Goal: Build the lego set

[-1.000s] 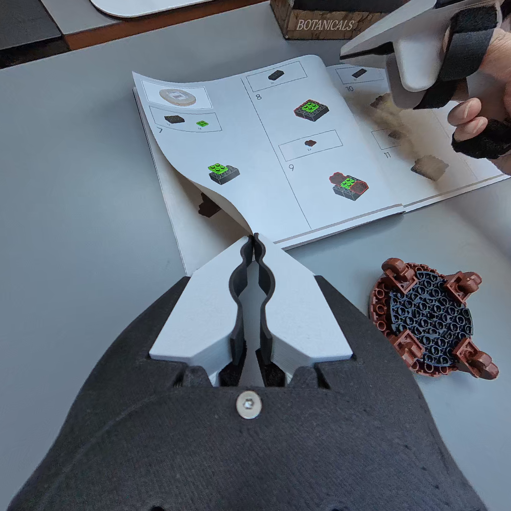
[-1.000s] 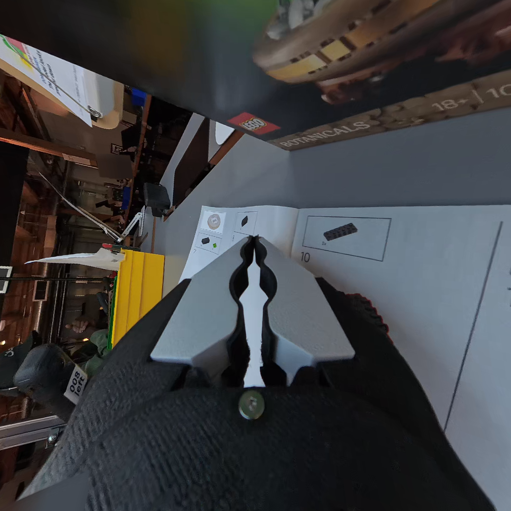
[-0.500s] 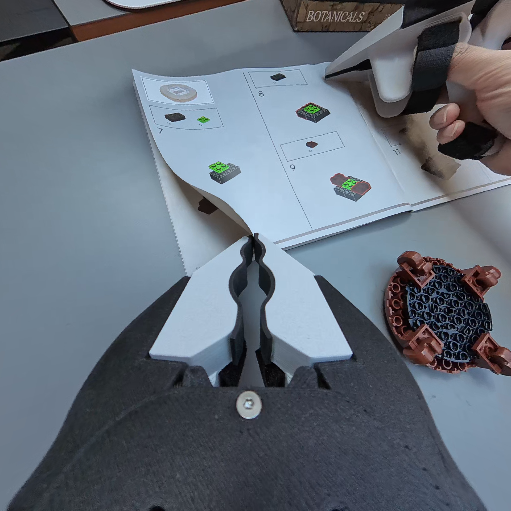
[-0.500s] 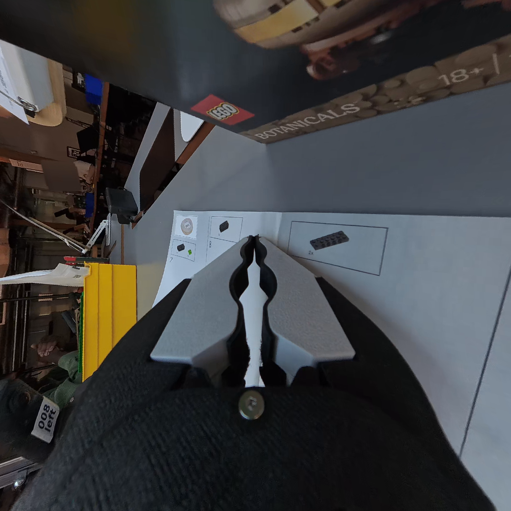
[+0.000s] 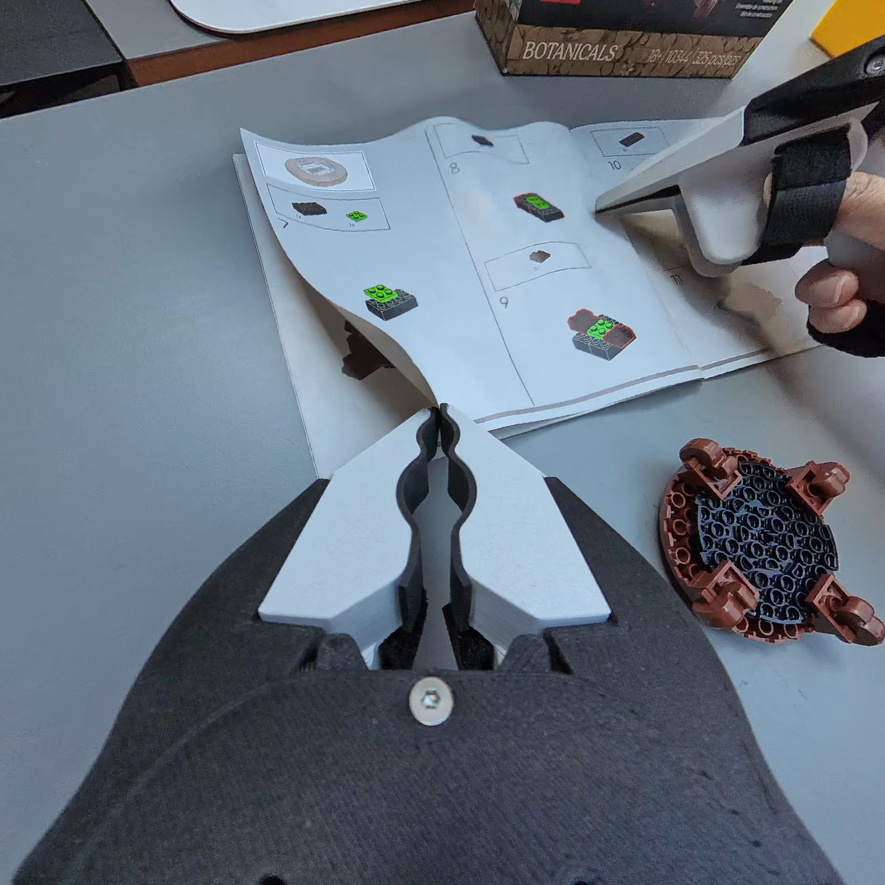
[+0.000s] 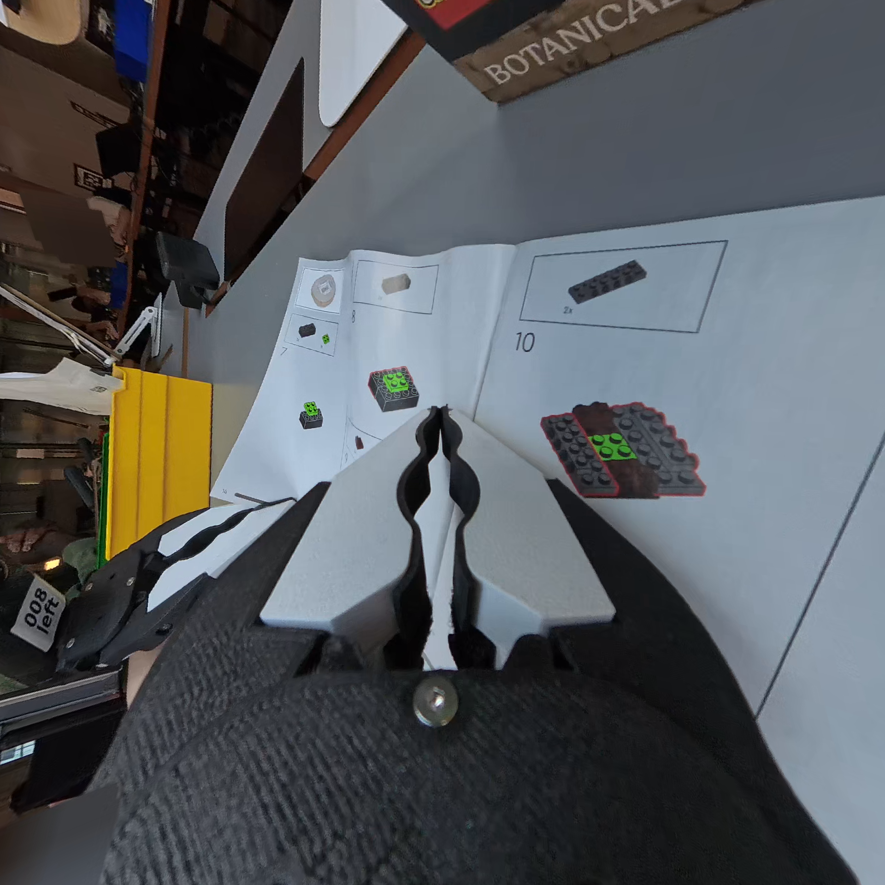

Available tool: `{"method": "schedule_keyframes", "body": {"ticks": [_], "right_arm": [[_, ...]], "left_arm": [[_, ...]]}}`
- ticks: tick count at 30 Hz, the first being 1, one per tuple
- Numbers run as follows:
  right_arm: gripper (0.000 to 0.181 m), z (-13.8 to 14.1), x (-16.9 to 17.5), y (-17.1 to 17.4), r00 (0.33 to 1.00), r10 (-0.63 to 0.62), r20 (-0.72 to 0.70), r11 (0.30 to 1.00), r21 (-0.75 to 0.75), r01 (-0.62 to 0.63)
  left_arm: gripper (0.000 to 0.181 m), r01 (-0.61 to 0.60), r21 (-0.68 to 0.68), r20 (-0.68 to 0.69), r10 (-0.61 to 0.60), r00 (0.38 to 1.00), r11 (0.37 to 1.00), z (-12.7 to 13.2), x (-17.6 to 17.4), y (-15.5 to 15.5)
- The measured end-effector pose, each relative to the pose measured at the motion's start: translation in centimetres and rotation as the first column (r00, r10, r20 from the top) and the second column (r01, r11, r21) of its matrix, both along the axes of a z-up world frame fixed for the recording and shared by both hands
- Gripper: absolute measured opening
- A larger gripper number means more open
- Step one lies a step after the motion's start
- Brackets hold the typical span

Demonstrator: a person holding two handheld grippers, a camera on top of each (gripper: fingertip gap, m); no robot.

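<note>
The open instruction booklet (image 5: 550,297) lies on the grey table (image 5: 119,335). My left gripper (image 5: 439,408) is shut on the near corner of its left page (image 5: 383,249), which is lifted and curled above the page below. My right gripper (image 6: 440,409) is shut and empty, turned on its side, with its tips at the booklet's centre fold (image 6: 493,335); it also shows in the left wrist view (image 5: 598,208). A round brown and black lego base (image 5: 761,546) lies on the table right of my left gripper, studs up. The left gripper shows in the right wrist view (image 6: 287,500).
The lego set's box (image 5: 622,43) stands behind the booklet, also in the right wrist view (image 6: 574,48). A yellow bin (image 6: 158,455) is beyond the table's edge. A white pad (image 5: 287,9) lies on the far table. The grippers' ends are close to 15 cm from one another.
My right gripper has moved from the booklet's top edge down along the fold toward the middle. My left gripper still holds the curled page corner and has shifted slightly.
</note>
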State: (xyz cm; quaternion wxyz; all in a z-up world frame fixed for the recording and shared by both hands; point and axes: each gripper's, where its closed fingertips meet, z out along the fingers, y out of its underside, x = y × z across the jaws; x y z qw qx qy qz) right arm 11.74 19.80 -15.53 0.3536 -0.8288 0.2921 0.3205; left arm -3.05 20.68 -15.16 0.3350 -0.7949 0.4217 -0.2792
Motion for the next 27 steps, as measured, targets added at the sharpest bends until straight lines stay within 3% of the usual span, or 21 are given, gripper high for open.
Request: {"method": "schedule_keyframes", "body": {"ticks": [3, 8, 13, 16, 19, 22, 25, 27], "right_arm": [[0.0, 0.8, -0.5, -0.6, 0.999, 0.0, -0.048, 0.999, 0.033, 0.001], [0.0, 0.0, -1.4, -2.2, 0.999, 0.035, 0.007, 0.999, 0.013, -0.036], [0.0, 1.5, -2.8, -3.8, 0.996, 0.081, 0.047, 0.996, 0.044, -0.083], [0.0, 0.2, -3.7, -5.0, 0.99, 0.134, 0.052, 0.991, -0.012, -0.133], [0.0, 1.2, -4.5, -5.2, 0.99, 0.14, -0.03, 0.989, 0.056, -0.138], [0.0, -0.3, -4.4, -5.8, 0.976, 0.186, 0.111, 0.983, -0.012, -0.186], [0.0, -0.2, -4.4, -5.7, 0.985, 0.173, 0.012, 0.985, 0.002, -0.173], [0.0, -0.2, -4.4, -5.7, 0.983, 0.185, 0.019, 0.983, 0.011, -0.185]], "left_arm": [[0.0, 0.004, -0.006, 0.01, -0.004, 1.0, 1.0, 0.1, 0.1, -0.1], [0.0, 0.001, 0.0, 0.014, -0.001, 1.0, 1.0, 0.3, 0.0, -0.1], [0.0, 0.003, -0.013, 0.017, -0.003, 1.0, 1.0, 0.2, 0.0, -0.1], [0.0, 0.0, -0.012, 0.017, 0.0, 1.0, 1.0, 0.2, 0.0, 0.0], [0.0, -0.001, -0.011, 0.015, 0.001, 1.0, 1.0, 0.2, -0.1, 0.0], [0.0, -0.003, -0.023, 0.017, 0.003, 1.0, 1.0, 0.0, -0.1, -0.1], [0.0, -0.014, -0.03, 0.022, 0.015, 1.0, 0.999, 0.1, -0.3, 0.0], [0.007, -0.032, -0.051, 0.044, 0.035, 0.998, 0.998, 0.5, -0.5, 0.1]]}}
